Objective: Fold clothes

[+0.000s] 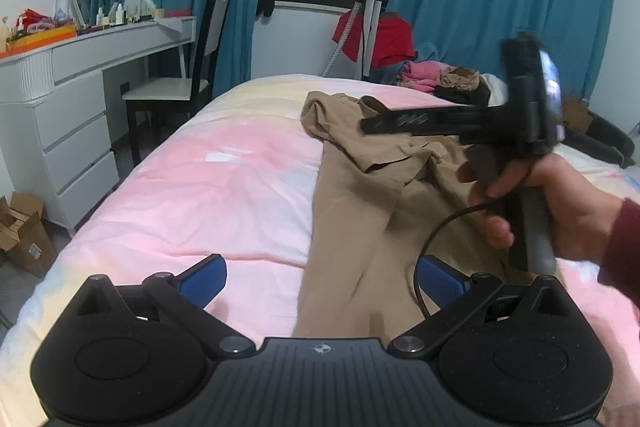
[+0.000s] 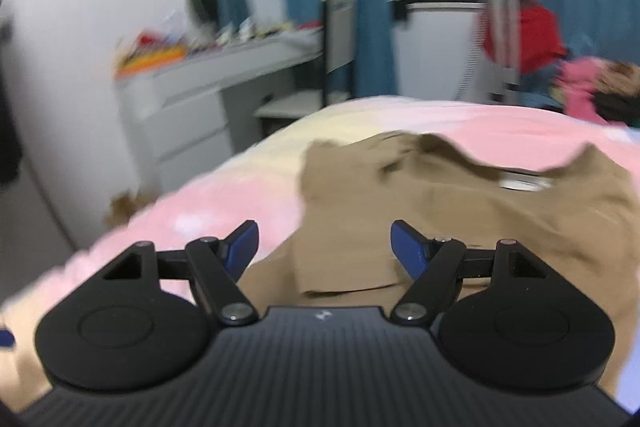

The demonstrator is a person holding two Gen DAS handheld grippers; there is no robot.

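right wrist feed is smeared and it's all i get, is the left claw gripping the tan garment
observer: No. The left claw is open, and the tan garment lies between its fingers, unpinched.
operator: anything near it i should watch
observer: A black cable runs down from the hand holding the right claw and loops close beside the left claw's right finger.

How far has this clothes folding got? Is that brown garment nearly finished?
Barely begun. The tan cotton garment lies lengthwise on the pink bedspread, its far end rumpled with a flap turned over, no tidy fold yet. Neither tool holds anything: the left gripper and right gripper are both open above the cloth. Left: smoothing, folding, then the heap of pink and brown clothes behind.
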